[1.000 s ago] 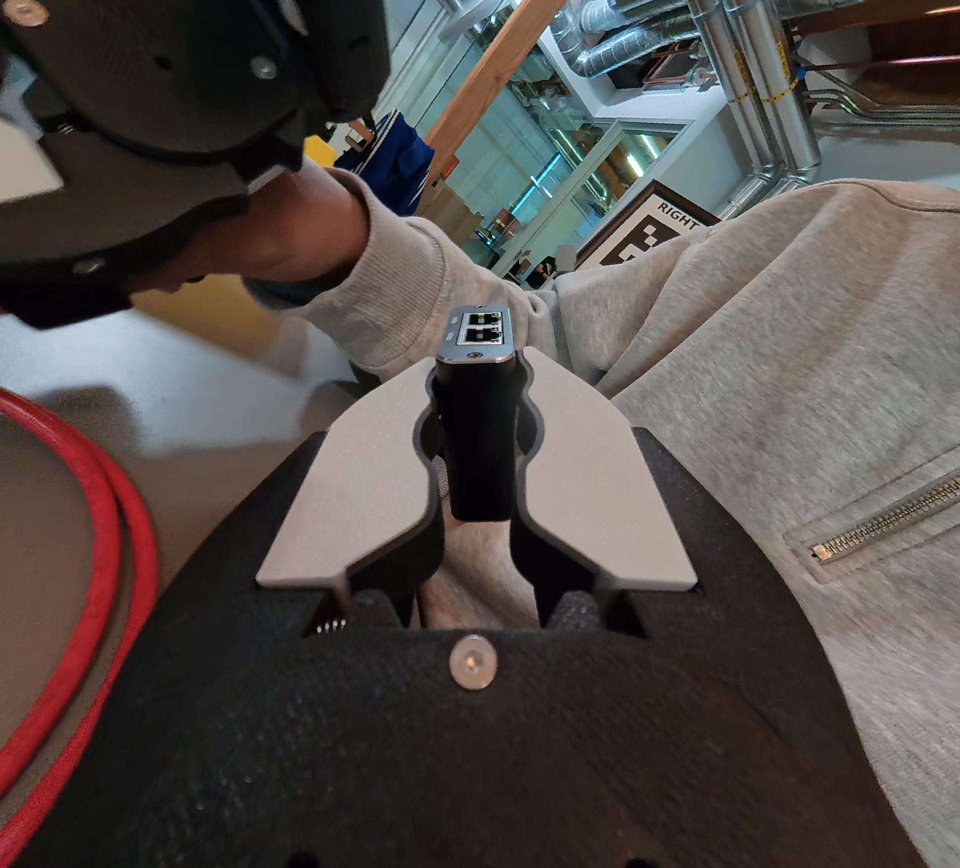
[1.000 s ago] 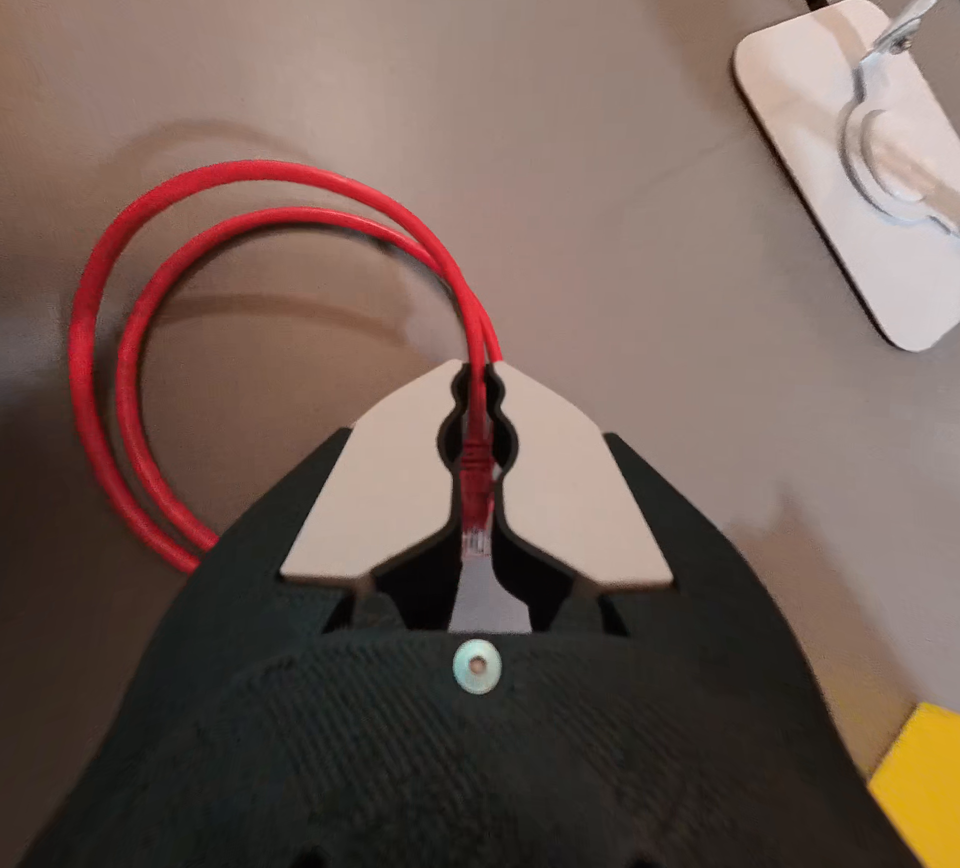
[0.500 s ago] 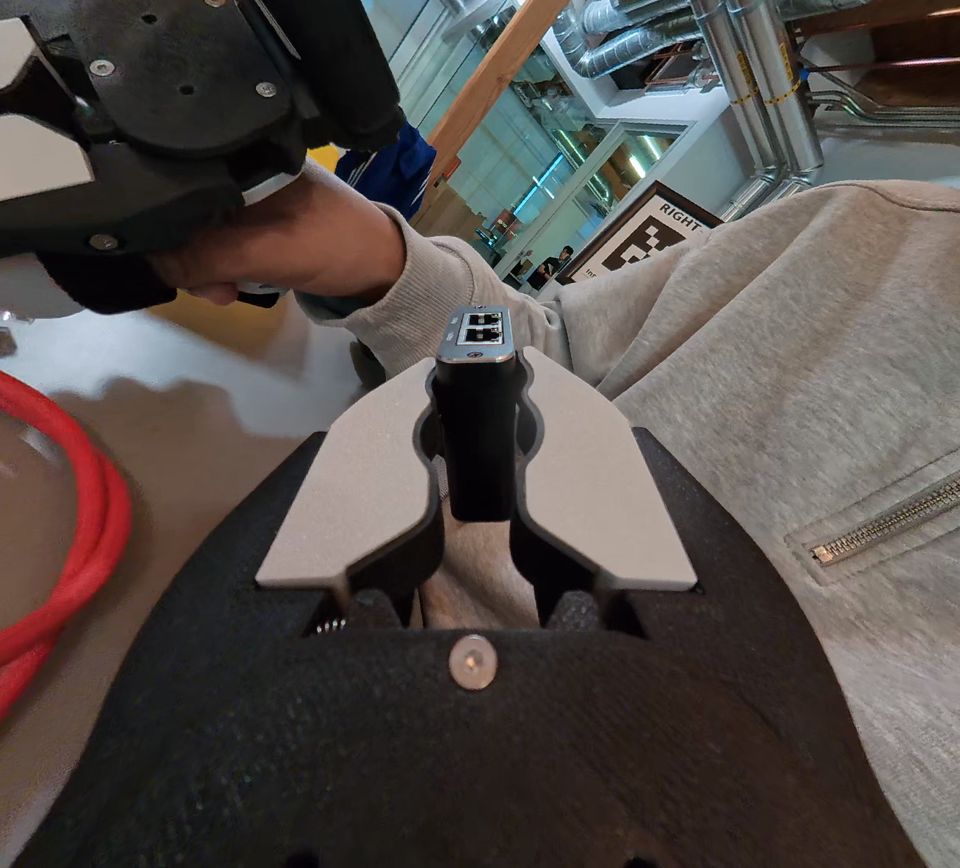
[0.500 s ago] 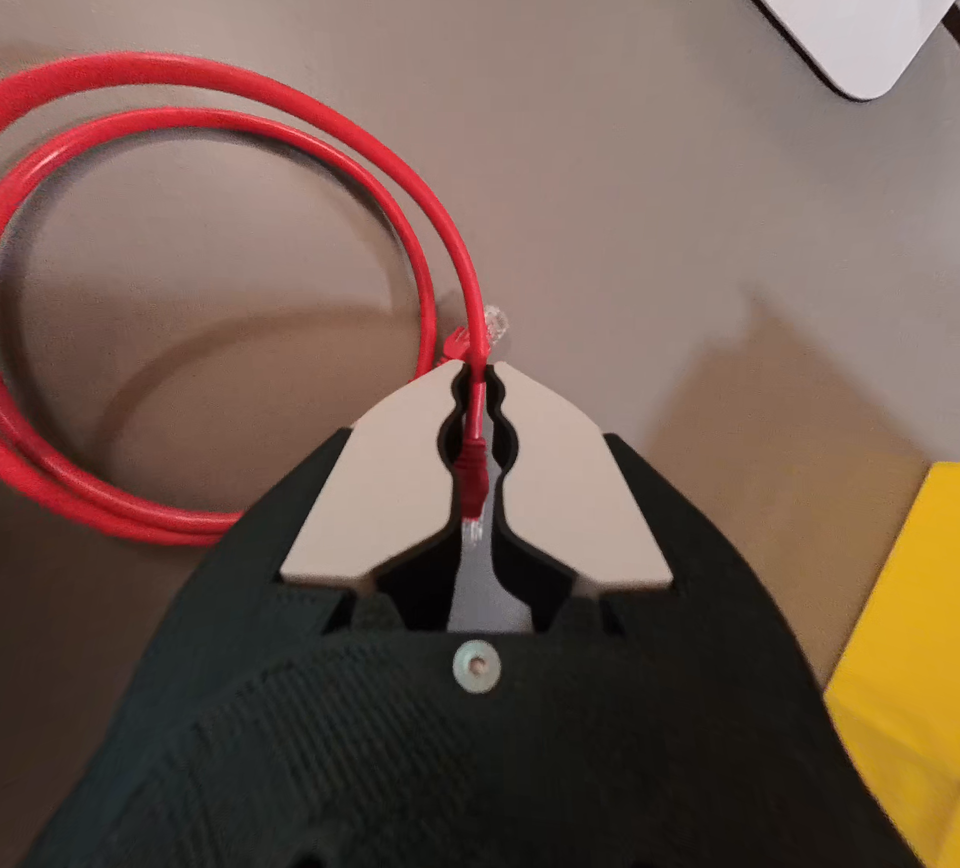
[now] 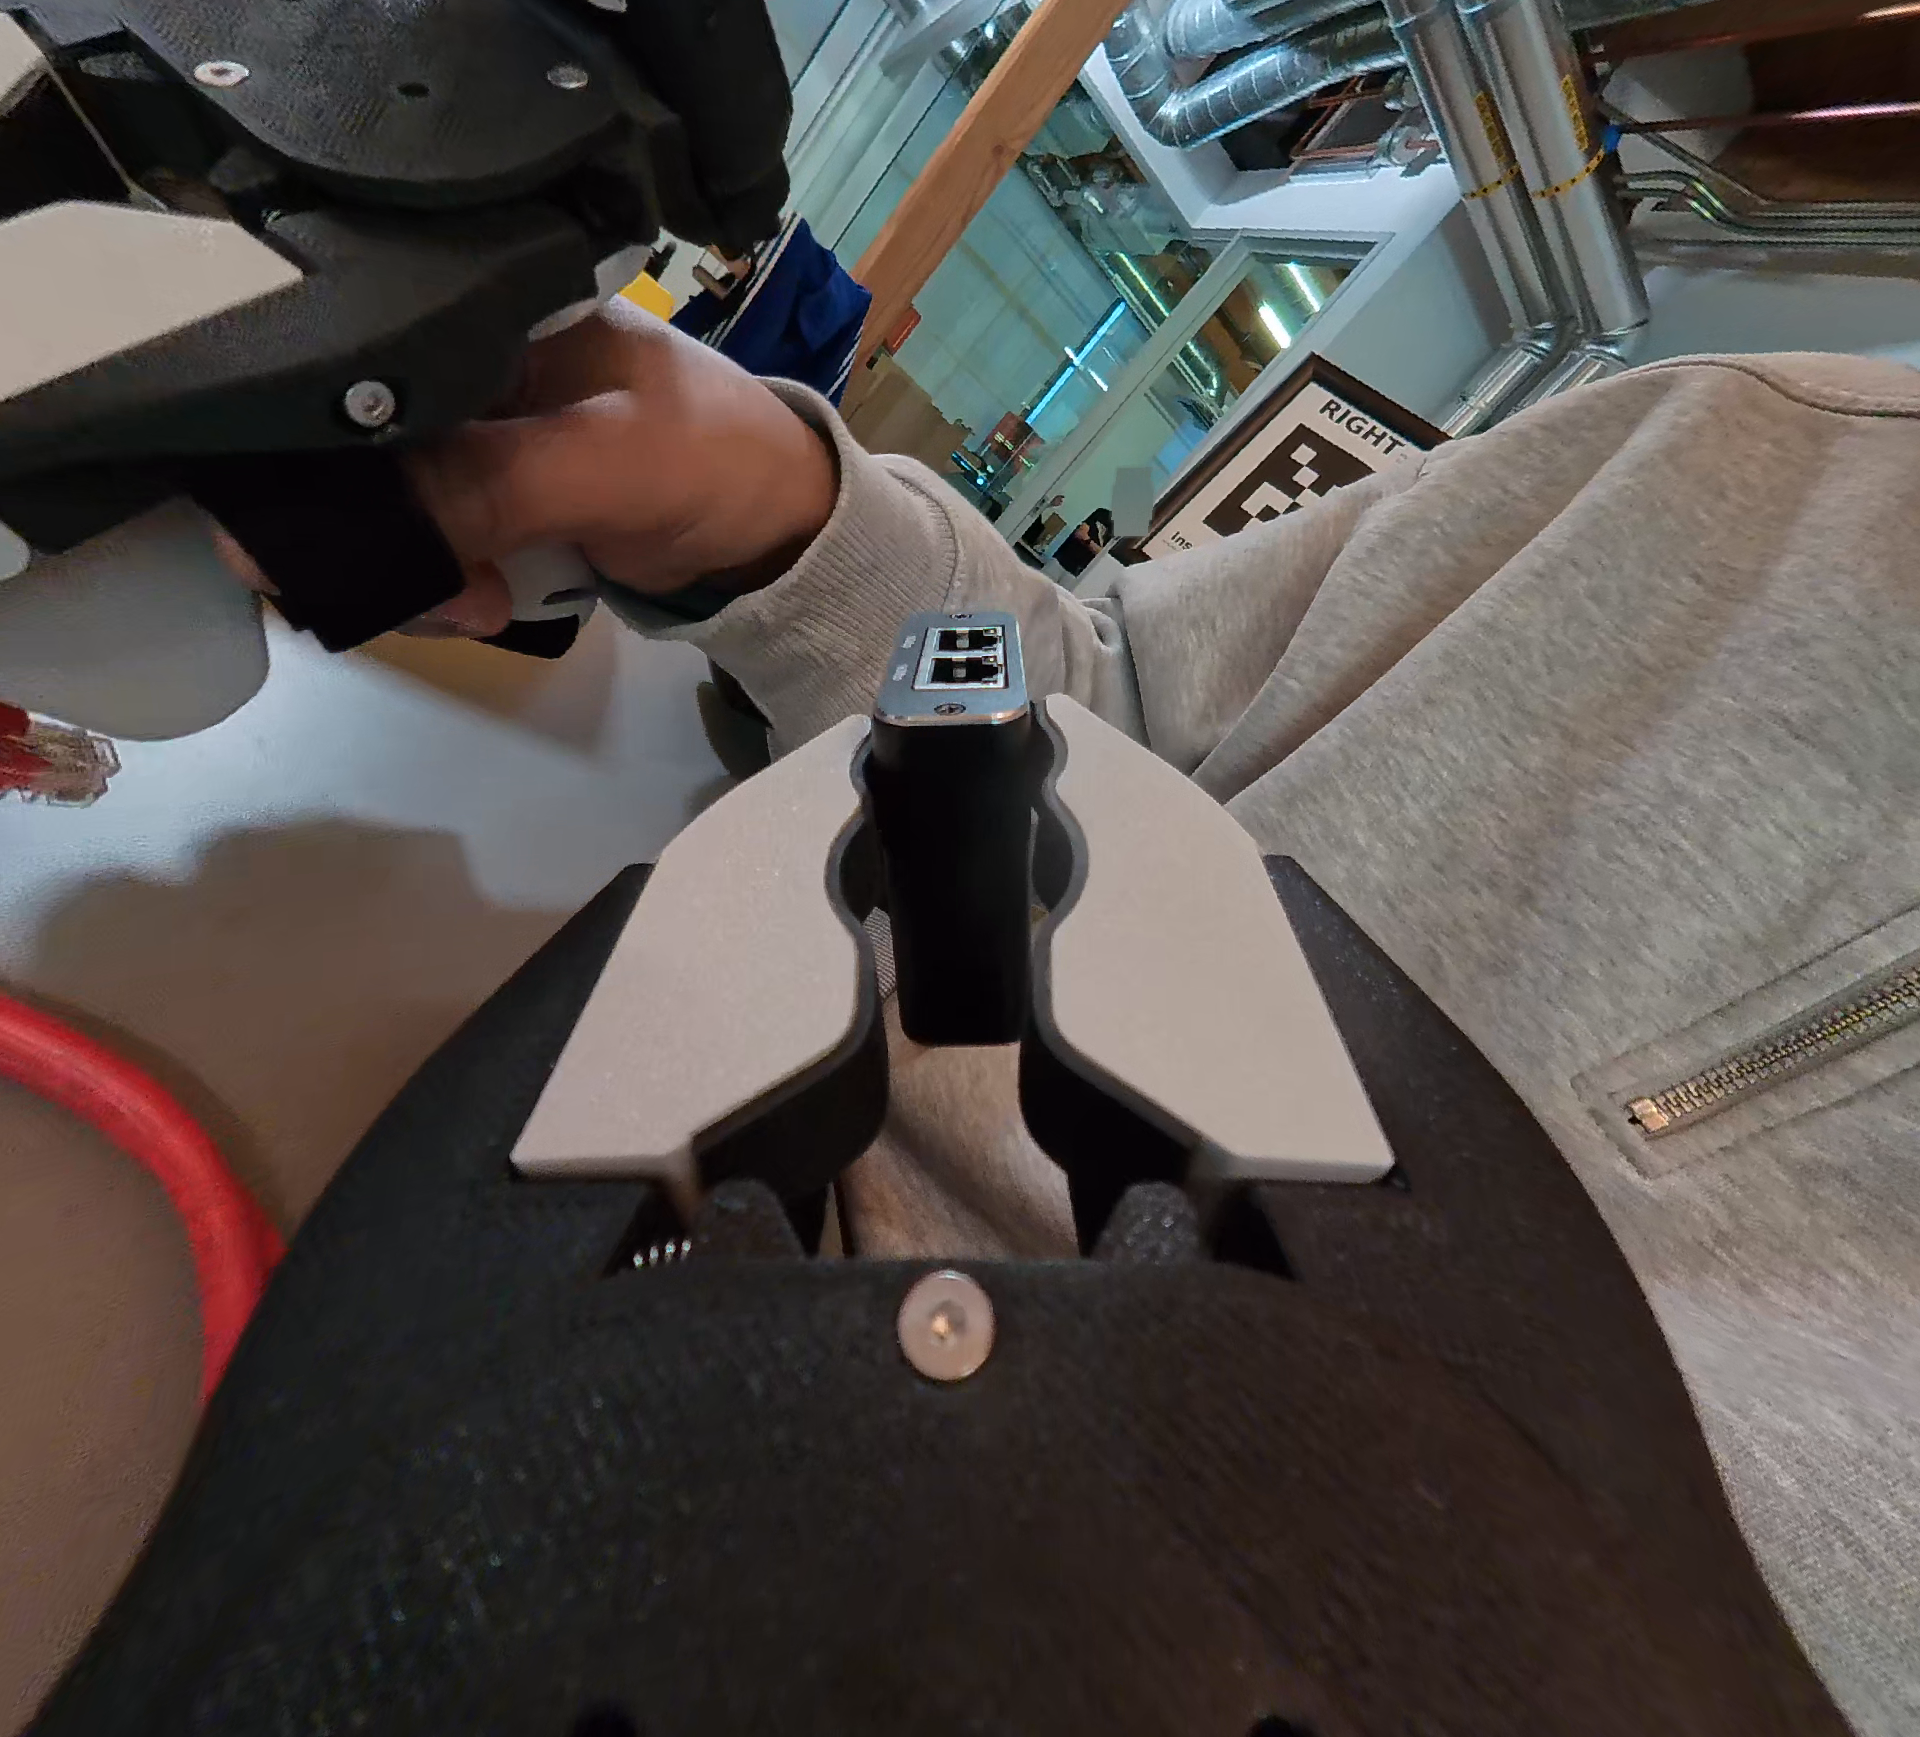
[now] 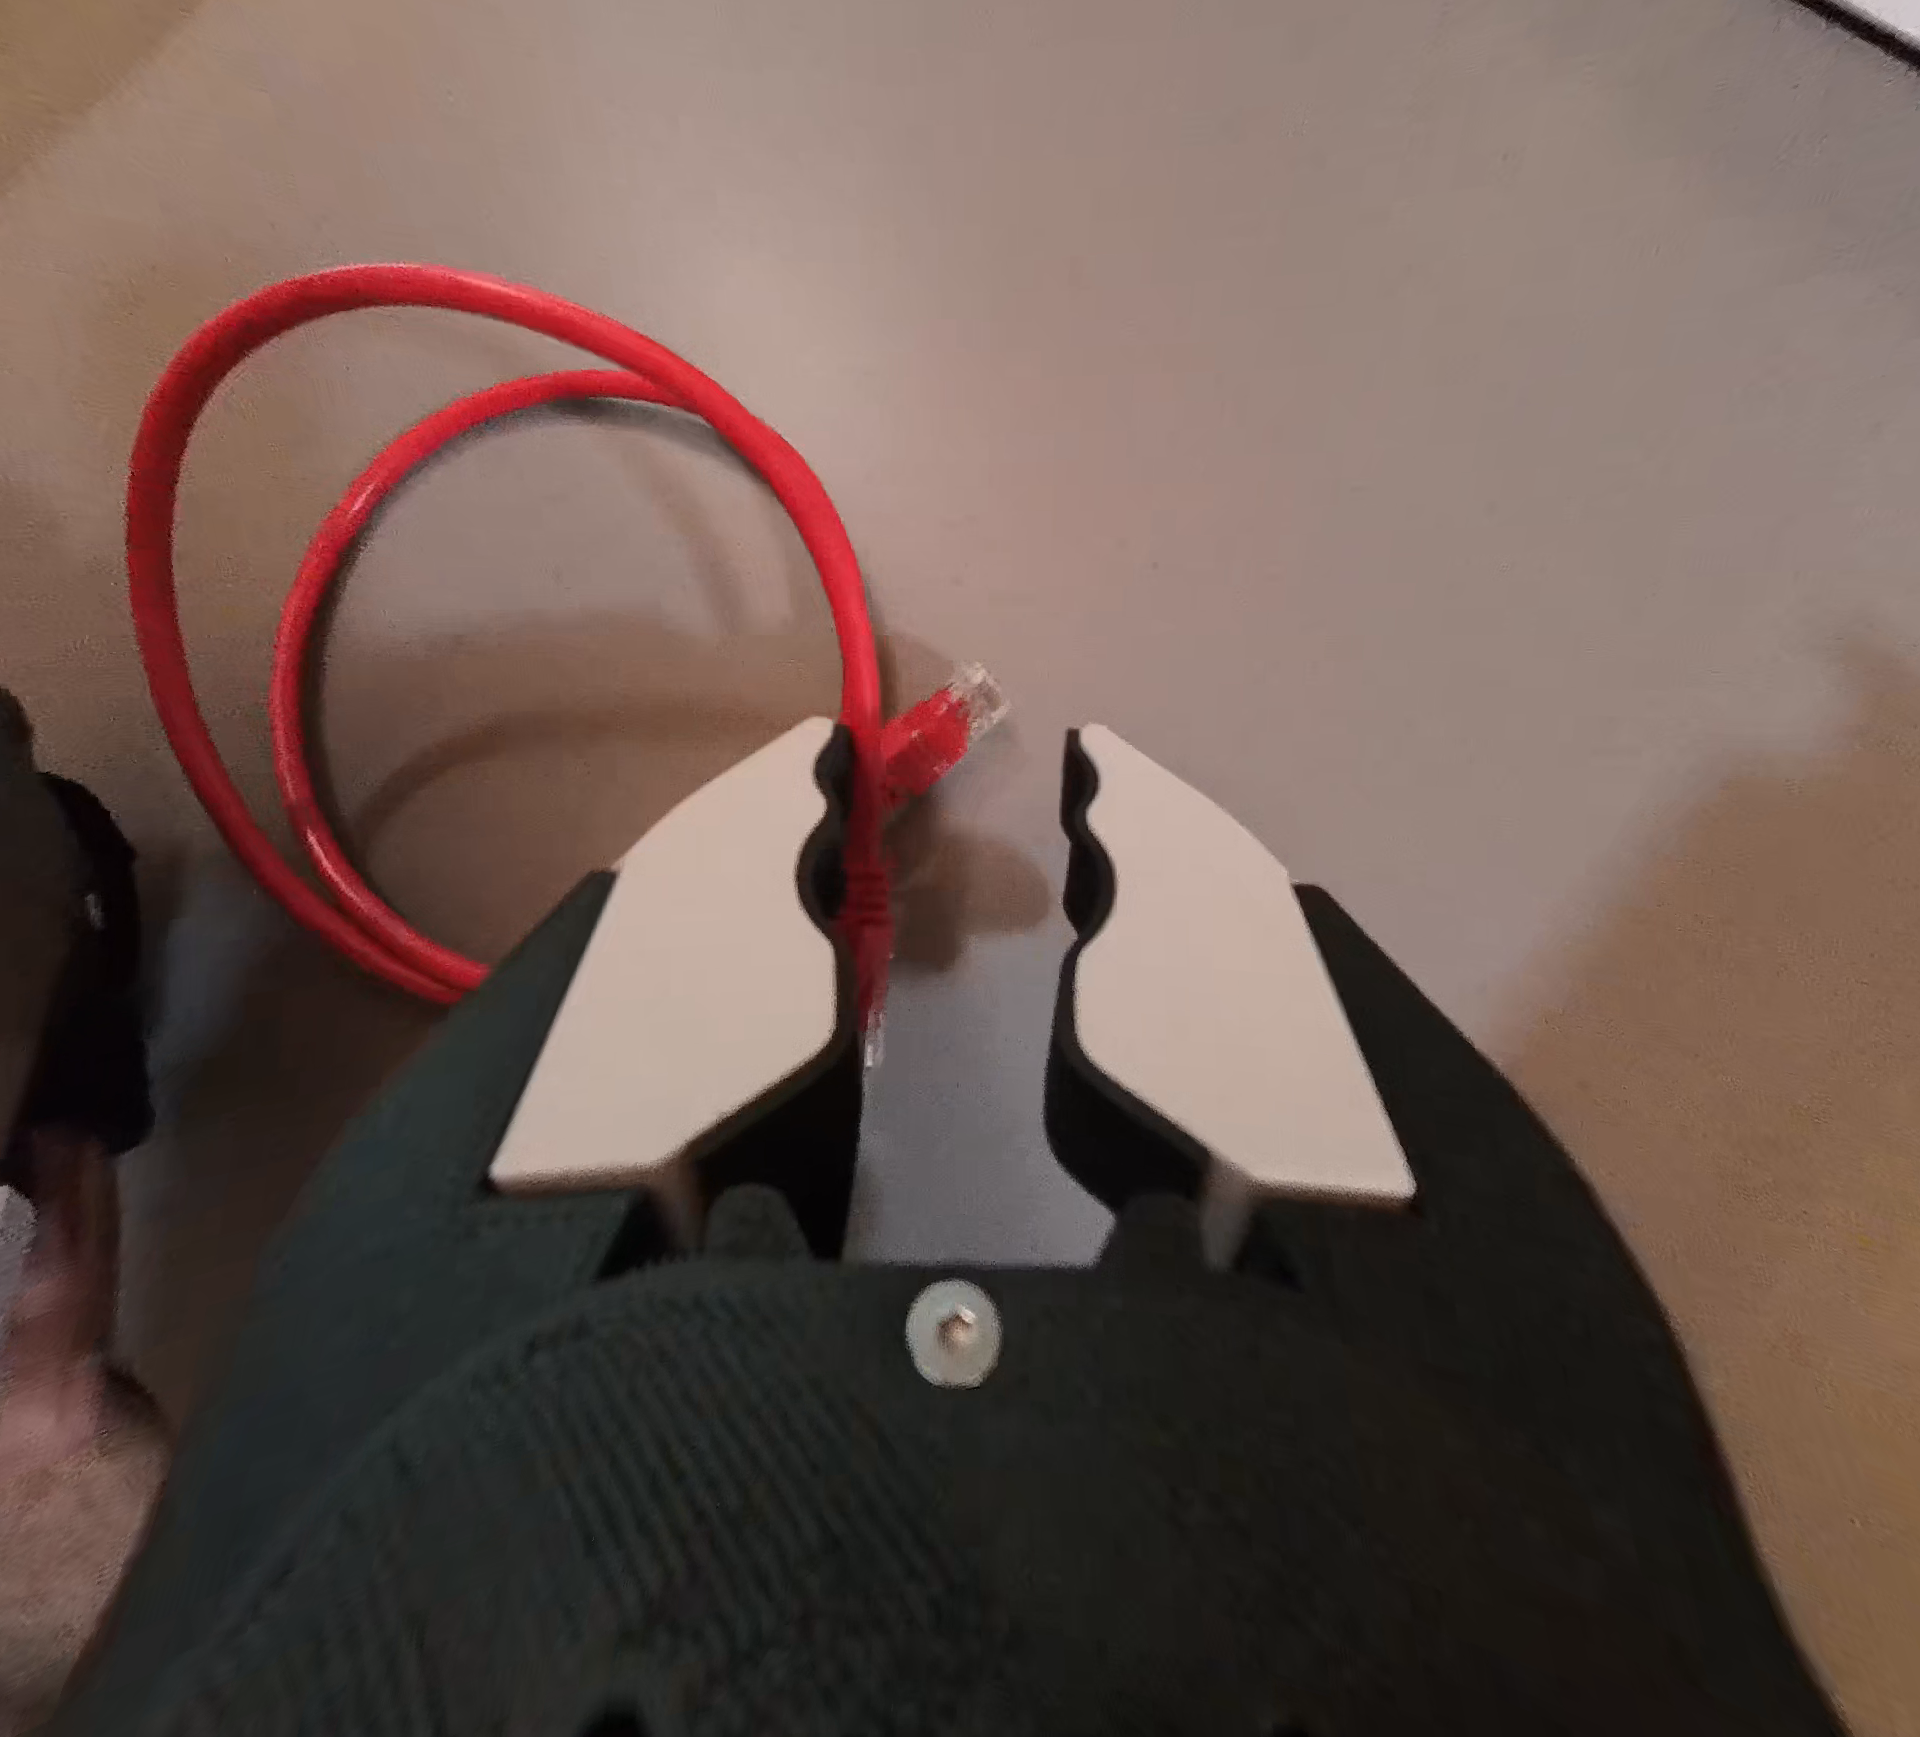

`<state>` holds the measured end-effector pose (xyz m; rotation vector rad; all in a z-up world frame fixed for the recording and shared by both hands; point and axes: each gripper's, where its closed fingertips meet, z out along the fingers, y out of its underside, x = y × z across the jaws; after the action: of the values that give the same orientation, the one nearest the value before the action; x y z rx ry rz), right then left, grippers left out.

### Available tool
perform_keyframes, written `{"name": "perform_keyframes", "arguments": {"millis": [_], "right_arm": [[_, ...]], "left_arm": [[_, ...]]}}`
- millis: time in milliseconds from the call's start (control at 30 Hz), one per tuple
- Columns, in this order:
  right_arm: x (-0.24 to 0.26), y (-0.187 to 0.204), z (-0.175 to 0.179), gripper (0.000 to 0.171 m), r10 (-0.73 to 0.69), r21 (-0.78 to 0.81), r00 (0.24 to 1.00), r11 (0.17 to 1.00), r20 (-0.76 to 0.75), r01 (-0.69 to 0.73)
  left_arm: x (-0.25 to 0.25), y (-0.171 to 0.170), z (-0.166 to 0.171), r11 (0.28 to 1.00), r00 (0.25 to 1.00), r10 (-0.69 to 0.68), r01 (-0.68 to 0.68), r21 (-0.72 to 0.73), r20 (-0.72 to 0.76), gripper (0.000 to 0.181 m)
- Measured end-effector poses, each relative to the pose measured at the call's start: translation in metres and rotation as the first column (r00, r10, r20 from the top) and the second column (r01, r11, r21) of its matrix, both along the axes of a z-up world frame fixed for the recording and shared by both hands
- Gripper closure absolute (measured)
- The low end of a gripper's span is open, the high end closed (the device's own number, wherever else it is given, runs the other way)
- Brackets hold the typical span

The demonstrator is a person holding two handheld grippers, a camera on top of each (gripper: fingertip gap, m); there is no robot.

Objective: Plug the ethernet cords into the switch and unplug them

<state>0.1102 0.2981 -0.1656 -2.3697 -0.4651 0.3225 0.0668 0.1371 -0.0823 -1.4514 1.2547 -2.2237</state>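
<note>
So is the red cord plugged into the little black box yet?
Not yet. The left tool grips the small black switch, both ports empty. The right tool is open; the red ethernet cord lies against one finger. Plugging and unplugging remain.

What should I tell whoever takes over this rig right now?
Left gripper: shut on the switch, held with its two ports facing forward and empty.
Right gripper: open; one plug end of the red ethernet cord lies along its left finger, unclamped. The other plug lies on the table just beyond the fingertips, cord looped to the left.
Done: switch in hand.
Left: grip a plug, insert each end, then unplug them.
</note>
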Motion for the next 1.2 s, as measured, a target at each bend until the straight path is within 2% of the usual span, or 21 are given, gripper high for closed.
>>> {"name": "perform_keyframes", "arguments": {"millis": [167,300,433,500,833,1000,1200], "right_arm": [[-0.01,-0.01,-0.007,0.124,0.024,-0.079,0.999,0.997,-0.031,-0.026],[-0.016,-0.013,-0.016,0.117,0.051,-0.09,0.998,0.995,0.042,-0.047],[-0.018,-0.012,-0.028,0.122,0.072,-0.074,0.982,0.996,0.174,-0.06],[-0.019,-0.009,-0.027,0.132,0.069,-0.044,0.976,0.997,0.207,-0.061],[-0.023,-0.004,-0.025,0.148,0.163,0.033,0.953,0.984,0.255,-0.177],[-0.015,0.006,0.0,0.152,0.106,0.147,0.974,0.98,0.2,-0.137],[0.023,0.01,0.069,0.157,-0.039,0.376,0.995,0.927,0.096,0.0]], "left_arm": [[0.0,-0.001,0.0,1.0,1.0,-0.003,0.003,0.001,-0.001,0.156],[0.0,-0.001,-0.001,1.0,1.0,-0.007,0.007,0.0,-0.005,0.156],[0.001,-0.003,-0.002,1.0,1.0,-0.011,0.011,0.003,-0.007,0.156],[0.001,-0.003,-0.002,1.0,1.0,-0.012,0.012,0.005,-0.009,0.156],[0.002,-0.005,-0.003,1.0,1.0,-0.014,0.014,0.018,-0.014,0.156],[0.002,-0.006,-0.004,1.0,1.0,-0.013,0.013,0.028,-0.017,0.156],[0.001,-0.006,-0.004,0.999,1.0,-0.01,0.011,0.03,-0.014,0.156]]}}
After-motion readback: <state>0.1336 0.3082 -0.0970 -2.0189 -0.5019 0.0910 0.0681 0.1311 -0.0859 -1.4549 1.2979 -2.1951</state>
